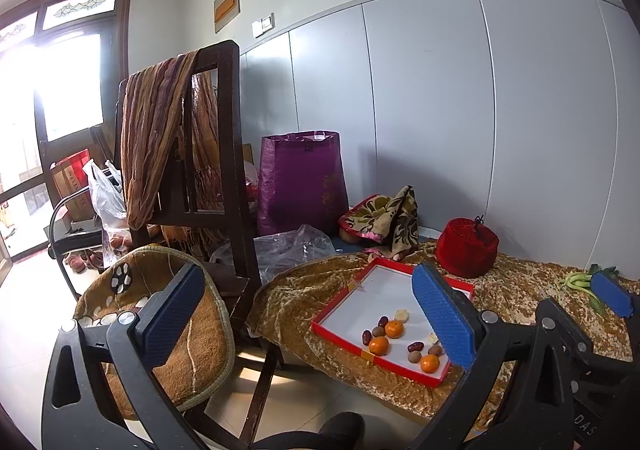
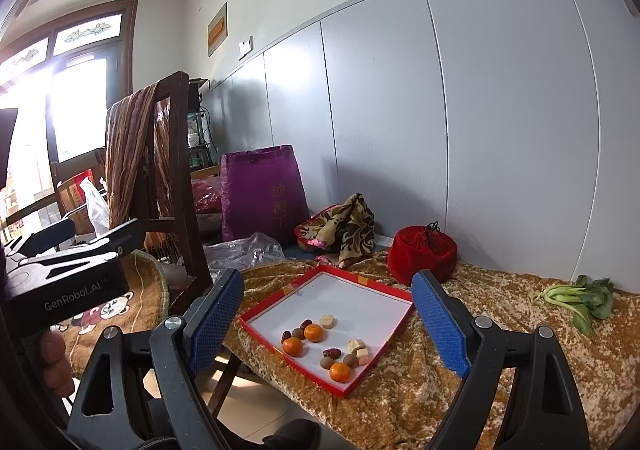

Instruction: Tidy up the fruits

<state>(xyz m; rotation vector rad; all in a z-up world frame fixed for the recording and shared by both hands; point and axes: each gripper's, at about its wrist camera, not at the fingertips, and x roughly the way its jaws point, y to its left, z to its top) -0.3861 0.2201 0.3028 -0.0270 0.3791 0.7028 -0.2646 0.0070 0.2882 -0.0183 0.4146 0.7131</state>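
Observation:
A red-rimmed white tray lies on a gold cloth. It holds three tangerines, dark red dates, brown round fruits and pale cut pieces. The same tray shows in the left wrist view with a tangerine. My left gripper is open and empty, held back from the tray's near left corner. My right gripper is open and empty, held above and in front of the tray.
A red velvet pouch and a patterned cloth lie behind the tray. A green bok choy lies at the right. A dark wooden chair with a scarf stands left, beside a purple bag and plastic bags.

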